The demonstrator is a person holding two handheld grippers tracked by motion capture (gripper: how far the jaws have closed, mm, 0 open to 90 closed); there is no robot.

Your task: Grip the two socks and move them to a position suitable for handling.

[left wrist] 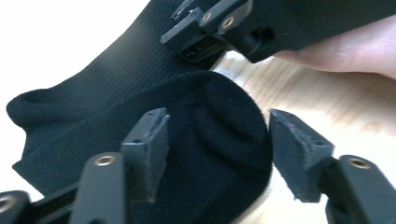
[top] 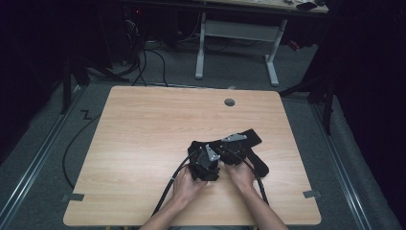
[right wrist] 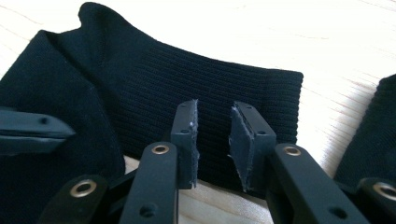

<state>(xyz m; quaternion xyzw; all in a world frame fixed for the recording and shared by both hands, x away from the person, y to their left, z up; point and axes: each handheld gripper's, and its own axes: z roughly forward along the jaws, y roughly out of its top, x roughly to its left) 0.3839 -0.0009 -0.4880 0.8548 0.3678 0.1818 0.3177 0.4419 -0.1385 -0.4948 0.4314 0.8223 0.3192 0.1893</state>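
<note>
We see left gripper (left wrist: 217,144) spread around black sock (left wrist: 93,93), right gripper (right wrist: 212,140) spread above it, near table (top: 143,129) front edge.

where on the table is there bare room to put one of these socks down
The light wooden table is bare across its left half and along the far edge around the round grey cable hole. It is crowded near front right, where the black ribbed socks, left gripper and right gripper bunch together.

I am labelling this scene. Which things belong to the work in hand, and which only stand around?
In the work: black socks, left gripper, right gripper, table.

Standing around: white-legged desk behind, floor cables, grey cable hole in the tabletop.
</note>
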